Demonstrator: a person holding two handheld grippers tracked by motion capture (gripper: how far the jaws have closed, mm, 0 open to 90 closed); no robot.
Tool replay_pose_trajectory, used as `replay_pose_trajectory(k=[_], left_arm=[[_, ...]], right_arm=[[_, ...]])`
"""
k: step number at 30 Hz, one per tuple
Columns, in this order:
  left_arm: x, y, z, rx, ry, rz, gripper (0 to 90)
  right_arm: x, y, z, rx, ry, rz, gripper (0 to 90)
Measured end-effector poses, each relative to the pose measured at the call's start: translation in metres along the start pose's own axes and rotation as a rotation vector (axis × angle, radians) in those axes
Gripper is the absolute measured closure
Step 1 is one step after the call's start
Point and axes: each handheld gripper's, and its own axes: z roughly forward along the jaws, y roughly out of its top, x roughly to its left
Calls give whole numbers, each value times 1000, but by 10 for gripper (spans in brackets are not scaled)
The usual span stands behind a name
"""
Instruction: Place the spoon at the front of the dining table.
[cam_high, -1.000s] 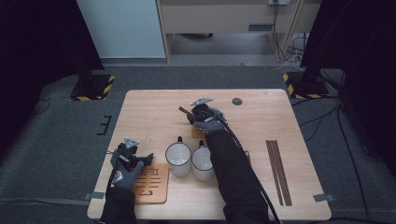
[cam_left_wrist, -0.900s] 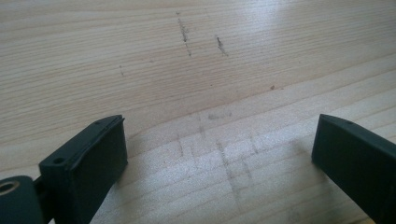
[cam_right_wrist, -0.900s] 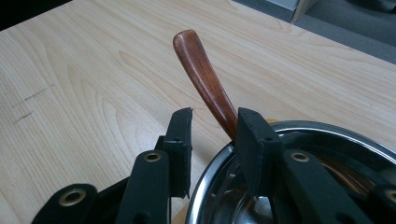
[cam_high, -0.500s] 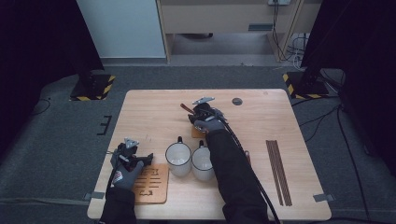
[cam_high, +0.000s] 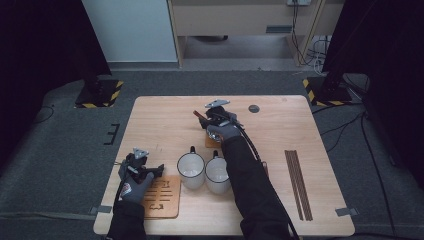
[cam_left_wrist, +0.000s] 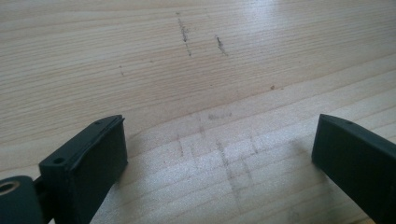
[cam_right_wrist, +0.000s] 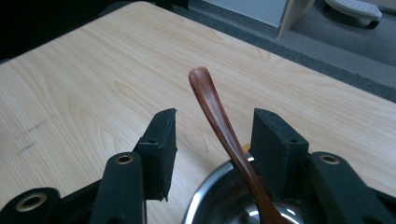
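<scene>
We see a light wooden table (cam_high: 310, 150) from above, with a person's two gloved hands each working a two-jaw gripper. The right gripper (cam_high: 205, 116) sits toward the far middle of the table, over a shiny metal bowl (cam_right_wrist: 224, 196). A brown wooden spoon (cam_right_wrist: 219, 121) rests in that bowl, its handle rising between the jaws. The jaws have just been opening, and now stand apart on either side of the handle without pressing it, so the spoon is released and leans on the bowl's rim. The bowl appears to sit on a small wooden coaster (cam_high: 212, 143).

The left gripper (cam_high: 157, 170) hovers near the table's front left, jaws spread wide over bare wood, holding nothing. Just beside it lies a slotted wooden trivet (cam_high: 162, 197). Two white mugs (cam_high: 191, 170) stand side by side in front of the person, and a bundle of dark chopsticks (cam_high: 298, 182) lies well apart at the right.

We judge that the spoon has just been placed in the bowl. The next move calls for drawing the right gripper back without knocking the handle.
</scene>
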Motion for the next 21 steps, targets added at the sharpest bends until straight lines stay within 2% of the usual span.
replay_pose_trajectory(k=[6, 12, 21], left_arm=[[0, 0, 0, -1, 0, -1, 20], [0, 0, 0, -1, -1, -1, 19], [0, 0, 0, -1, 0, -1, 19]], right_arm=[[4, 6, 7, -1, 12, -18, 552], [5, -3, 16, 39, 26, -37, 609], [0, -8, 23, 69, 21, -8, 590]])
